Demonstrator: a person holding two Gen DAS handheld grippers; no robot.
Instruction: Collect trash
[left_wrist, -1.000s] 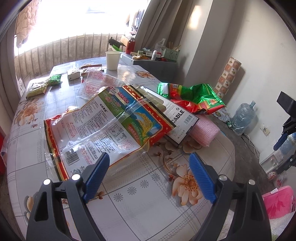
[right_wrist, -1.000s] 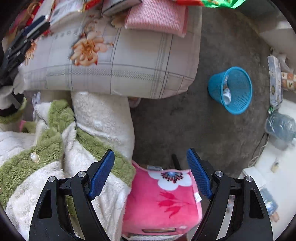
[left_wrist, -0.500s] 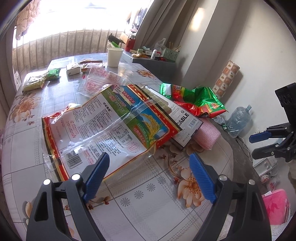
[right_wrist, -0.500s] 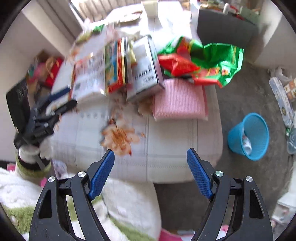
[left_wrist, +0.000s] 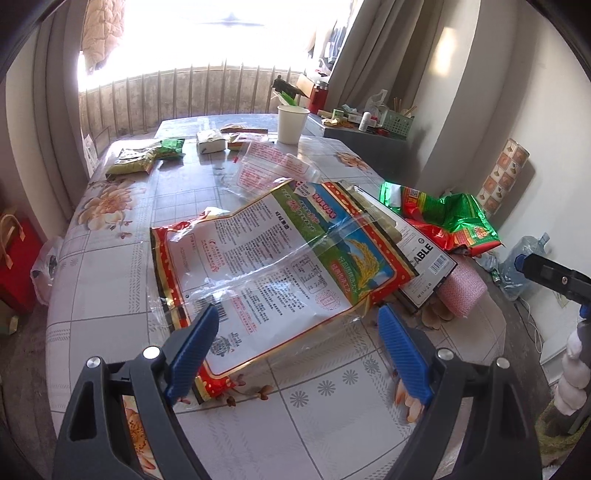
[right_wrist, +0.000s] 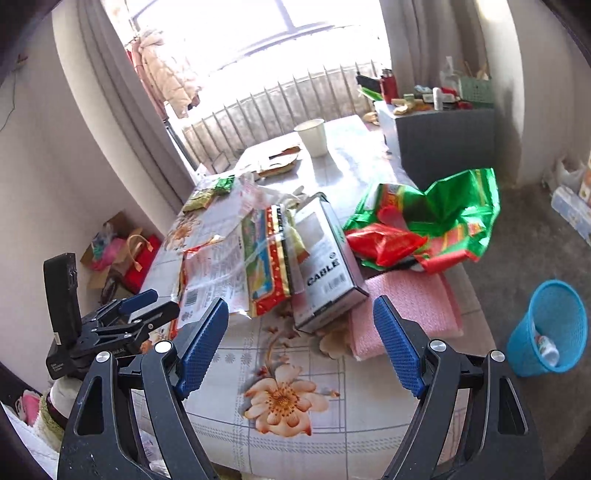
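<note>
Left gripper (left_wrist: 295, 345) spread wide, empty, low over the near edge of the big printed wrapper (left_wrist: 273, 266), flat on the flowered tablecloth (left_wrist: 332, 417). Further right, grey box (right_wrist: 325, 266) partly under that wrapper, pink cloth (right_wrist: 410, 306) beside it, green foil bag (right_wrist: 436, 218) crumpled beyond. Right gripper (right_wrist: 301, 350) likewise agape, gripping nothing, above the table edge. Far right, on the floor, blue bin (right_wrist: 550, 328).

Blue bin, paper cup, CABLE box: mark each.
blue bin (right_wrist: 550, 326), right wrist view, mesh wall.
paper cup (left_wrist: 291, 125), left wrist view, side wall.
CABLE box (right_wrist: 327, 266), right wrist view, printed top face.
</note>
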